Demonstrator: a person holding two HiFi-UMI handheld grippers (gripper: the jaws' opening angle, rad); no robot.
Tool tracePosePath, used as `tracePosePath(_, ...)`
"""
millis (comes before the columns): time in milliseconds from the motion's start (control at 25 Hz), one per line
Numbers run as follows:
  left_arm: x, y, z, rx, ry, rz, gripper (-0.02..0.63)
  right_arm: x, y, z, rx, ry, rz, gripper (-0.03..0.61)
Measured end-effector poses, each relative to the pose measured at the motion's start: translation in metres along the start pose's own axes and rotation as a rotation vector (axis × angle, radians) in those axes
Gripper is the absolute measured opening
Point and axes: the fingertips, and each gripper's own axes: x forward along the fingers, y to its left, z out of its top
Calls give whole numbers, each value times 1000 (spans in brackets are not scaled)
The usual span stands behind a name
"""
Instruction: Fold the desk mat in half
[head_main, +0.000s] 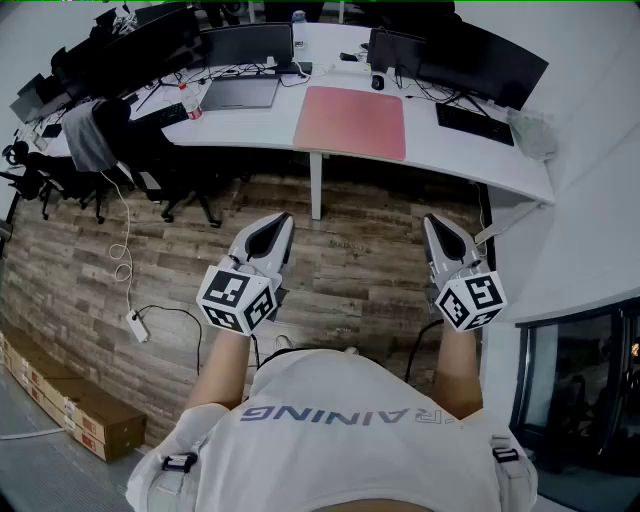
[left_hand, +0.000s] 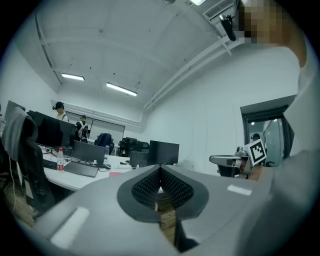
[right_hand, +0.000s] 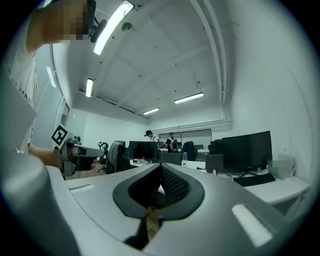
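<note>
White desk (head_main: 436, 148) holds flat pink desk mat (head_main: 350, 122).

A long white table (head_main: 470, 150) runs across the head view from 10 to 2 o'clock, carrying dark monitors (head_main: 480, 60), a keyboard (head_main: 475, 123) and a laptop (head_main: 240, 93). Below it lies a wood-plank floor (head_main: 360, 260) — a black office chair (head_main: 130, 150) draped with a grey garment at 10 o'clock, a white power adapter (head_main: 137, 326) on its cable at 8, long cardboard boxes (head_main: 70, 400) at 7. The walls (right_hand: 260, 90) are white, and strip lights (right_hand: 189, 98) are lit on the white ceiling.
</note>
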Motion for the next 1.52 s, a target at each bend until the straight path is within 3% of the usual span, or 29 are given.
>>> tracePosePath(440, 17, -45, -11, 7, -7, 24, -2, -28, -39, -8, -12, 2, 3, 17)
tracePosePath(640, 19, -56, -24, 6, 18, 49, -2, -23, -51, -21, 36, 0, 34, 17)
tracePosePath(840, 25, -33, -27, -9, 28, 79, -2, 2, -45, -35, 37, 20, 72, 17)
tracePosePath(1080, 67, 0, -20, -6, 31, 59, -2, 50, -68, -38, 67, 45, 43, 17)
tracePosePath(1240, 94, 33, -17, -17, 26, 39, -2, 89, -77, -30, 21, 58, 27, 17)
tracePosePath(1400, 119, 71, -7, -7, 8, 44, -2, 129, -84, -27, 30, 71, 27, 17)
tracePosePath(1520, 131, 106, -9, -42, 12, 64, -2, 165, -84, -31, 33, 97, 29, 17)
